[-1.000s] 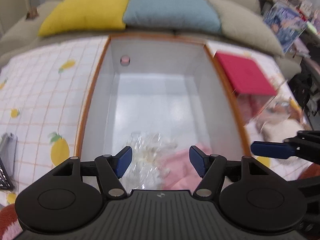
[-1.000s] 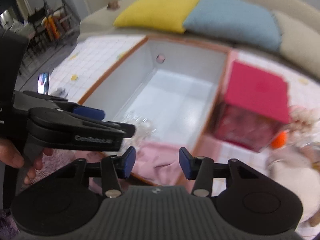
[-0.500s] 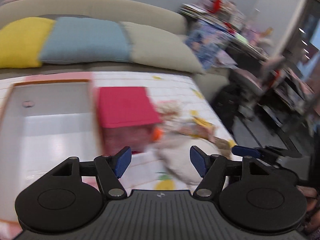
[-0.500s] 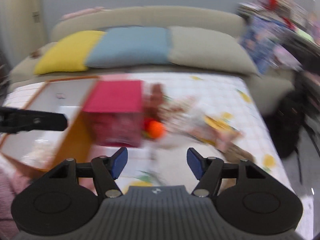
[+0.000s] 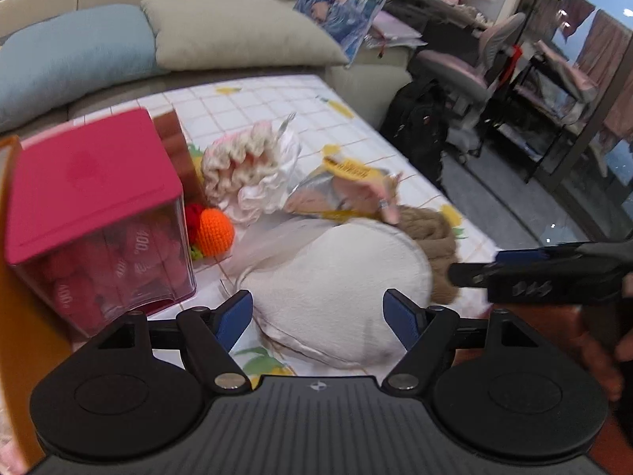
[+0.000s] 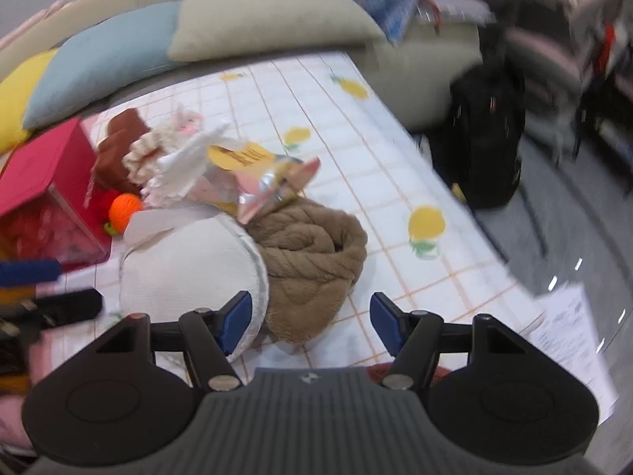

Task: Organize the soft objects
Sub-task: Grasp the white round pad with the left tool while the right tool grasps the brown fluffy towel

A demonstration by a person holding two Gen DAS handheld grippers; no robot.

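A pile of soft things lies on the lemon-print cloth. A round white cushion point(image 5: 336, 277) lies right in front of my open, empty left gripper point(image 5: 318, 314). A brown knotted plush point(image 6: 312, 249) lies beside it, just ahead of my open, empty right gripper point(image 6: 310, 316). Behind are a frilly cream plush point(image 5: 241, 162), an orange crochet ball point(image 5: 213, 231), a foil packet point(image 6: 261, 182) and a brown plush point(image 6: 118, 146). The cushion also shows in the right wrist view point(image 6: 190, 265). The right gripper's fingers point(image 5: 526, 255) reach in from the right in the left wrist view.
A clear box with a pink lid point(image 5: 91, 206) stands left of the pile. An orange bin edge point(image 5: 16, 316) is at far left. Sofa cushions point(image 5: 237, 31) line the back. A black backpack point(image 6: 486, 134) and a chair stand off the right edge. Papers point(image 6: 569, 328) lie at right.
Both grippers swung right, away from the white bin with the pink cloth, over to the soft pile. Both stayed open and empty.
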